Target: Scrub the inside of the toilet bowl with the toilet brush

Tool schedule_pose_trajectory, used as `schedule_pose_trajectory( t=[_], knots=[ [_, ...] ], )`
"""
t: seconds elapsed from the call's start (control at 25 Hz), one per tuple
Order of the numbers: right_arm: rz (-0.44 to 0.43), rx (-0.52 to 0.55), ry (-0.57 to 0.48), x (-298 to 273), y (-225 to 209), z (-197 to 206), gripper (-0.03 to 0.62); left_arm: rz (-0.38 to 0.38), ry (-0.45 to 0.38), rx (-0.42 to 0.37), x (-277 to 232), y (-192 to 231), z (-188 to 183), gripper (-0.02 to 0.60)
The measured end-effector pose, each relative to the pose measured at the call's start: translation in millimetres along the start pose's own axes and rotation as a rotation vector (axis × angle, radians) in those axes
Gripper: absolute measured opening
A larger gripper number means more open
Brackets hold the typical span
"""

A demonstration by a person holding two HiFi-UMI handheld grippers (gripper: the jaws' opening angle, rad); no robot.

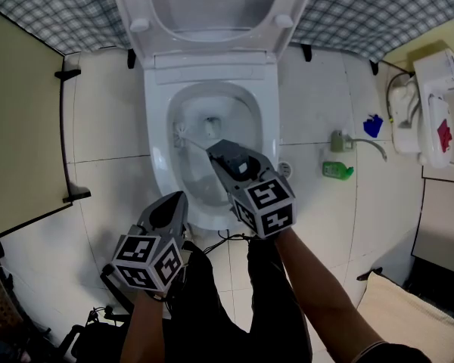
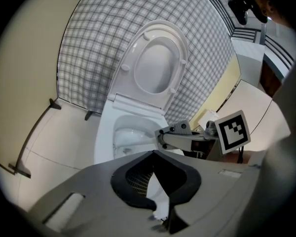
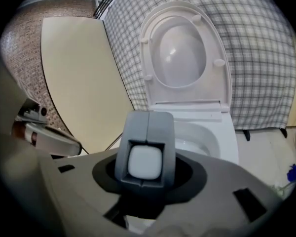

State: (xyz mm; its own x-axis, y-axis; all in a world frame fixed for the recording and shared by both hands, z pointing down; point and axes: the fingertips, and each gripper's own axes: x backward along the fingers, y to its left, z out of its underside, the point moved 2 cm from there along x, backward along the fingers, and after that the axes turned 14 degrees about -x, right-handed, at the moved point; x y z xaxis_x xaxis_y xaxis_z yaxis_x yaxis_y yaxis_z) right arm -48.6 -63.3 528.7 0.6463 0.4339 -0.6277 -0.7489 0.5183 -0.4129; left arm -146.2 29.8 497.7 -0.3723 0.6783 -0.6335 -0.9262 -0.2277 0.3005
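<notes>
- Two tongs in view, held by a person standing over a white ceramic toilet bowl (image 1: 156, 119); white plastic lid and seat (image 1: 212, 10) are raised against the checked wall.
- Right tongs (image 1: 216, 153) reach out over the bowl, clamped on the handle end of a toilet brush (image 1: 184, 134) with a white bristle head and a thin rod; the right gripper view shows the two grey fingers together round a white block.
- Brush head sits low inside the bowl, at the left inner wall above the water; actual contact too small to confirm.
- Left tongs (image 1: 169, 206) hang back at the front rim, outside the bowl, spread apart with nothing between them.
- Progress, my read: scrubbing looks under way, with the brush gripped and already in the bowl. How much has been scrubbed can't be judged; the bowl looks the same white all round. Likely left: right wall, back, under the rim, the drain.
- Around: green plastic bottle (image 1: 337, 171) on the tiled floor right of the bowl, grey hose fitting (image 1: 361, 144) near it, small blue object (image 1: 373, 125), white wall unit (image 1: 436, 100) far right, beige partition panel (image 1: 19, 127) on the left, dark cables (image 1: 225, 237) at the toilet's foot.
- Nothing blocks the bowl opening; all the clutter lies well apart from the brush's path.
</notes>
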Motion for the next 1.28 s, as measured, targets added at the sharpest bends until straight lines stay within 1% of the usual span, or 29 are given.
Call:
schedule_pose_trajectory(
  t=[0.28,0.48,0.56,0.68,0.92,1.0,1.12,1.28],
  knots=[
    [0.062,0.042,-0.069,-19.4,-16.8,-30.3,0.184,0.003,0.009,0.002,-3.0,7.3,-0.9,0.008],
    [0.141,0.068,-0.100,-15.2,-28.9,-39.7,0.185,0.016,0.024,0.006,-6.7,5.2,3.7,0.008],
    [0.186,0.069,-0.118,-9.4,-36.8,-43.2,0.185,0.026,0.031,0.003,-8.4,2.0,5.9,0.008],
    [0.258,0.055,-0.132,3.0,-53.1,-47.1,0.186,0.039,0.045,-0.007,-8.7,-1.3,10.2,0.008],
    [0.396,0.001,-0.120,38.4,-82.7,-42.1,0.186,0.057,0.052,-0.011,-8.3,-9.6,14.9,0.008],
    [0.442,-0.026,-0.116,50.9,-86.8,-37.7,0.187,0.062,0.049,-0.013,-7.4,-12.0,14.6,0.008],
    [0.507,-0.059,-0.080,68.2,-89.4,-27.4,0.186,0.067,0.042,-0.012,-5.6,-15.3,13.8,0.008],
    [0.564,-0.102,-0.045,85.8,-93.0,-14.0,0.186,0.068,0.028,-0.004,-3.5,-16.3,13.6,0.008]
  ],
)
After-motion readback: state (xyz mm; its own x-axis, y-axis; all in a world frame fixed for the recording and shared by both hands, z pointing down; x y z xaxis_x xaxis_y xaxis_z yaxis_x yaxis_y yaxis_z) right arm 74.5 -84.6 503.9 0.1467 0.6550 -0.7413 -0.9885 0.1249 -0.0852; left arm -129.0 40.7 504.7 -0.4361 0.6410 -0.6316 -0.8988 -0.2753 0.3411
